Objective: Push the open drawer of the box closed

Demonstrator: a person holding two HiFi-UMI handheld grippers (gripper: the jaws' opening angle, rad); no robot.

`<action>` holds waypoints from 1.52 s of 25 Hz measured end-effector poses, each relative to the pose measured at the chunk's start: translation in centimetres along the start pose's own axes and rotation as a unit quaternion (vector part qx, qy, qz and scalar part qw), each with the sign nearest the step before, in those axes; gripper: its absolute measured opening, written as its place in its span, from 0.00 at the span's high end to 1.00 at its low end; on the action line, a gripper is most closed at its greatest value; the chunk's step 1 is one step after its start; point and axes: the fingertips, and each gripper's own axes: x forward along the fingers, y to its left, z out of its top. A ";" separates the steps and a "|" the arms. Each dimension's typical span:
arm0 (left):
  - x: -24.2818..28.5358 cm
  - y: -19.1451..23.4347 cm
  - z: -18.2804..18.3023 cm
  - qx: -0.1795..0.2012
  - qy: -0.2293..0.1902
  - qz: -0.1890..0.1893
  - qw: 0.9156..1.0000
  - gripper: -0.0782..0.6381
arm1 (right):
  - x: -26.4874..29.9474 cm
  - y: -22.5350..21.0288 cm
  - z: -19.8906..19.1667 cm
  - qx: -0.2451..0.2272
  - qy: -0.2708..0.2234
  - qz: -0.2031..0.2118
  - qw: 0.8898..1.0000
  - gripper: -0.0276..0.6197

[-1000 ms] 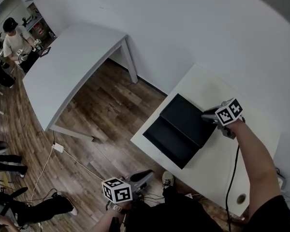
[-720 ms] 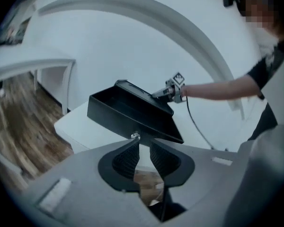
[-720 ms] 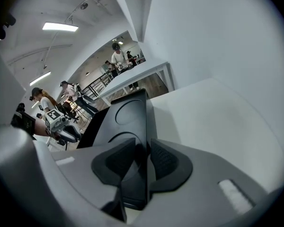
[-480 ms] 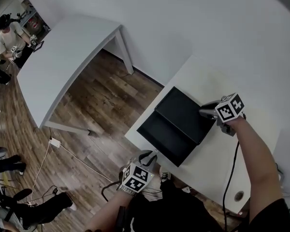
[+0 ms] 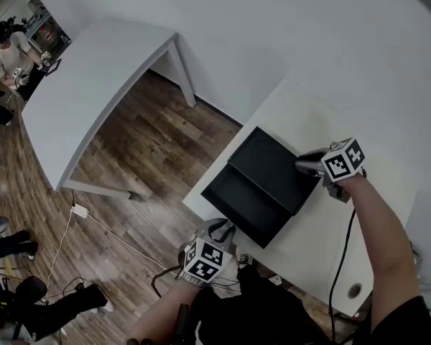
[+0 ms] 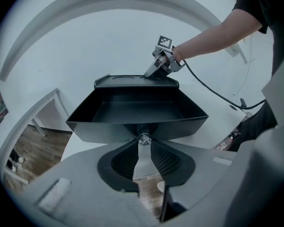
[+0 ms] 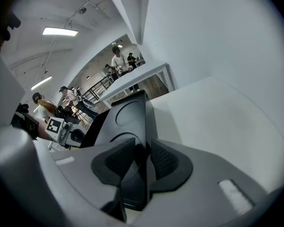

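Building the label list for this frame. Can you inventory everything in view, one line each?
black plastic box: 1, black, on the small table
open black drawer: 1, black, pulled out of the box
small clear knob: 1, clear, centre of the drawer front
small white table: 1, white, right, by the wall
long white table: 1, white, upper left
wood-plank floor: brown, between the tables
white power adapter: 1, white, on the floor, cabled
standing person: 1, pale top, far end of the long table
left gripper: 1, grey, jaws apart, tips by the knob
right gripper: 1, grey, jaws clamped on the box's rear edge
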 end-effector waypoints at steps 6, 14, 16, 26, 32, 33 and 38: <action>0.0 0.0 0.2 0.004 0.012 0.005 1.000 0.79 | 0.0 0.0 0.1 0.002 -0.002 0.000 1.000 0.79; -0.1 0.2 2.0 0.006 0.014 0.004 1.000 0.79 | 0.0 0.0 0.0 0.007 -0.007 0.004 1.000 0.79; 0.2 0.3 2.1 0.005 0.019 0.001 1.000 0.79 | 0.1 0.1 0.1 0.007 -0.008 0.006 1.000 0.79; 2.9 0.7 4.6 0.015 0.051 -0.008 0.999 0.79 | 0.1 -0.1 0.1 0.010 -0.018 0.011 1.000 0.79; 4.3 0.9 5.9 0.022 0.063 -0.008 0.998 0.79 | 0.2 0.1 0.1 0.012 -0.027 0.014 0.999 0.79; 4.5 0.9 6.1 0.022 0.064 -0.008 0.998 0.79 | 0.2 0.1 0.1 0.013 -0.029 0.015 0.999 0.79; 5.3 1.1 6.9 0.023 0.069 -0.008 0.997 0.79 | 0.3 0.1 0.2 0.014 -0.034 0.019 0.999 0.79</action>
